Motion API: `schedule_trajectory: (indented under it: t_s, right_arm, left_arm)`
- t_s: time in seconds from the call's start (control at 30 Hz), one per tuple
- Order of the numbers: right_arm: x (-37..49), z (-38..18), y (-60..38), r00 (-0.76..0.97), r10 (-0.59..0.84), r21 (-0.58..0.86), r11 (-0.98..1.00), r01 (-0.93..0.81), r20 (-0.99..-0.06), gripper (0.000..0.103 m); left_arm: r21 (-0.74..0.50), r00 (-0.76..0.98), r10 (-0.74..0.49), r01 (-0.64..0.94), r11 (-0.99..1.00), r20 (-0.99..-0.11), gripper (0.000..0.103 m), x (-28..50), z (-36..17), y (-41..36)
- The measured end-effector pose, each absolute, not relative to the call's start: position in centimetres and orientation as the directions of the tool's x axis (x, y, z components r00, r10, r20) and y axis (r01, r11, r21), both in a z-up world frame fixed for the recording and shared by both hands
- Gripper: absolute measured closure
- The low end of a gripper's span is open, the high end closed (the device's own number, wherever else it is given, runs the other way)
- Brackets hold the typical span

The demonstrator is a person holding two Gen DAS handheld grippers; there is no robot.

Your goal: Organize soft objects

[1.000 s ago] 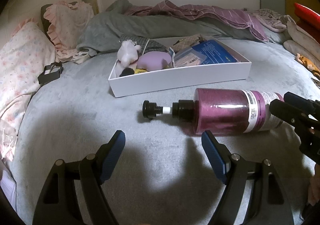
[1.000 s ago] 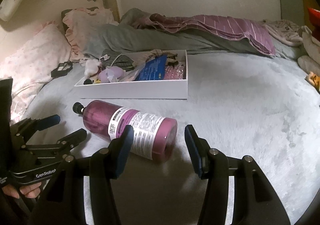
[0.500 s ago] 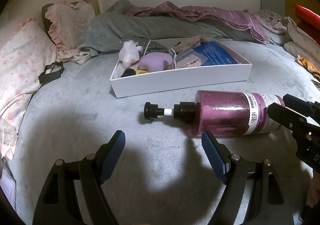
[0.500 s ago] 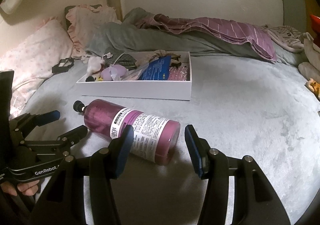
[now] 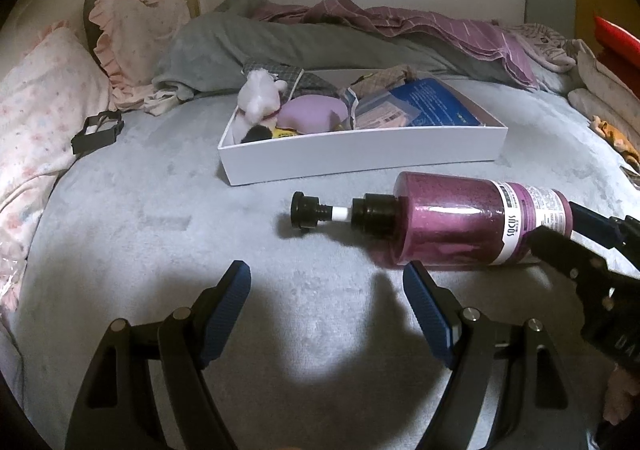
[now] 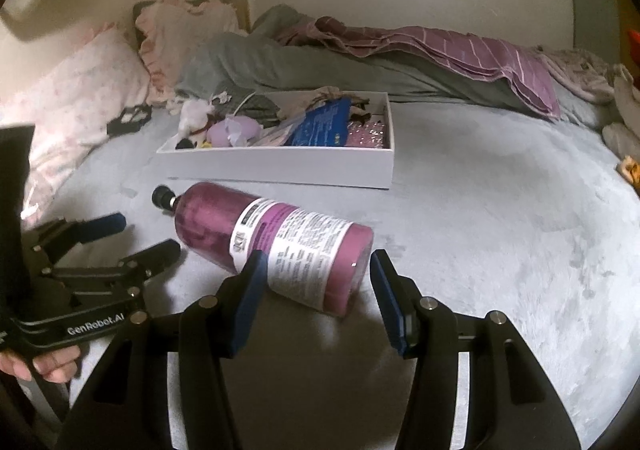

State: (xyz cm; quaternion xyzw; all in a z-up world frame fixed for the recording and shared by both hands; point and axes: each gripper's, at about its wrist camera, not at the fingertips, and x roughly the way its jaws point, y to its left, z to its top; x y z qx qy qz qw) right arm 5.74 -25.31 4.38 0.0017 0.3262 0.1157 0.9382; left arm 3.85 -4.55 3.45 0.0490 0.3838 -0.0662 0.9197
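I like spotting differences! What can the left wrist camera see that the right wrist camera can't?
Only the left wrist view shows the bottle's whole pump, with its white stem, and a red thing at the right edge.

Only the right wrist view shows the bottle's flat bottom, the sparkly pink stuff in the box, and a hand.

Both show the purple bottle, the white box, the pink pillows and both grippers, open.

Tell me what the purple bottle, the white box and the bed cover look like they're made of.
Purple bottle: likely translucent glossy plastic with a printed paper-like label and black plastic pump; light glints on it.
White box: probably matte cardboard or thin board; flat, straight, thin walls.
Bed cover: soft plush fabric, seemingly fleece; the nap shows brushed patches.
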Motion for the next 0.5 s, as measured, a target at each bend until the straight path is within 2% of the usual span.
schedule_trajectory:
  t_s: [0.13,0.3,0.5]
  right_arm:
    - [5.7,4.3,-25.2,0.760,0.224,0.071,0.971,-0.229,-0.610,0.048]
    - [6.0,4.1,-25.2,0.749,0.218,0.071,0.972,-0.224,-0.625,0.048]
    - [6.1,4.1,-25.5,0.747,0.225,0.089,0.972,-0.219,-0.625,0.048]
  left_arm:
    - [0.047,0.693,-0.090,0.177,0.983,-0.715,0.024,3.9,3.3,-4.7]
    - [0.046,0.633,-0.087,0.190,0.981,-0.769,0.024,5.0,2.2,-5.1]
    - [0.011,0.658,-0.107,0.172,0.985,-0.745,0.024,4.4,2.6,-4.4]
